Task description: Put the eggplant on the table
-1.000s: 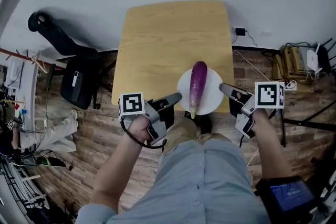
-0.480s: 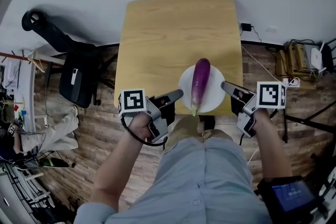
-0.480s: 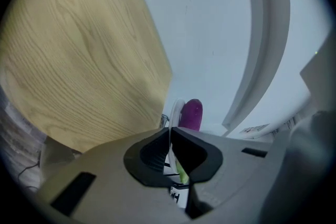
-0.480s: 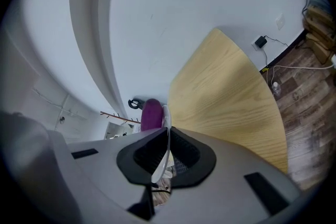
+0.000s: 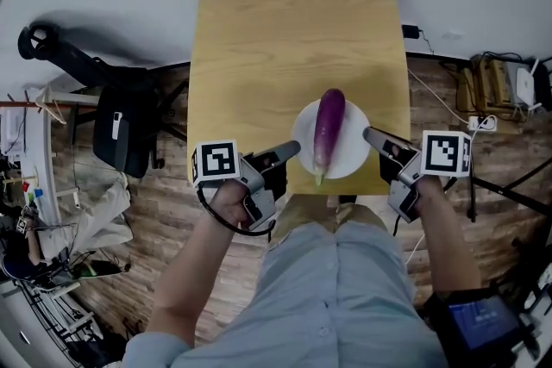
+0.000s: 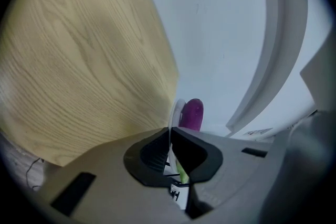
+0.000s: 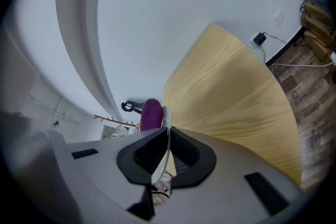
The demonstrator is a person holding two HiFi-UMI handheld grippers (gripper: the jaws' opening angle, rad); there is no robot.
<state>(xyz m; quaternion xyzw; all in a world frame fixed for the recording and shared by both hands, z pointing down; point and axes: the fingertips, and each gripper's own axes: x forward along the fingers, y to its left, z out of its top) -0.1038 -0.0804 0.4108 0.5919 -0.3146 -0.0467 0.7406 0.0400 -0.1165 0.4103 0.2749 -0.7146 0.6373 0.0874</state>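
A purple eggplant with a green stem lies on a white plate. The plate hangs over the near edge of the light wooden table. My left gripper is shut on the plate's left rim, and my right gripper is shut on its right rim. In the left gripper view the plate rim runs edge-on into the gripper, with the eggplant just behind. In the right gripper view the gripper pinches the plate rim beside the eggplant, and the table is on the right.
A black office chair stands left of the table. Cables and boxes lie on the wood floor at the right. A white wall runs behind the table's far edge. The person's torso fills the bottom of the head view.
Both grippers have carried the plate with the eggplant forward and a little lower, from in front of the table's near edge to over it. Both grips are unchanged.
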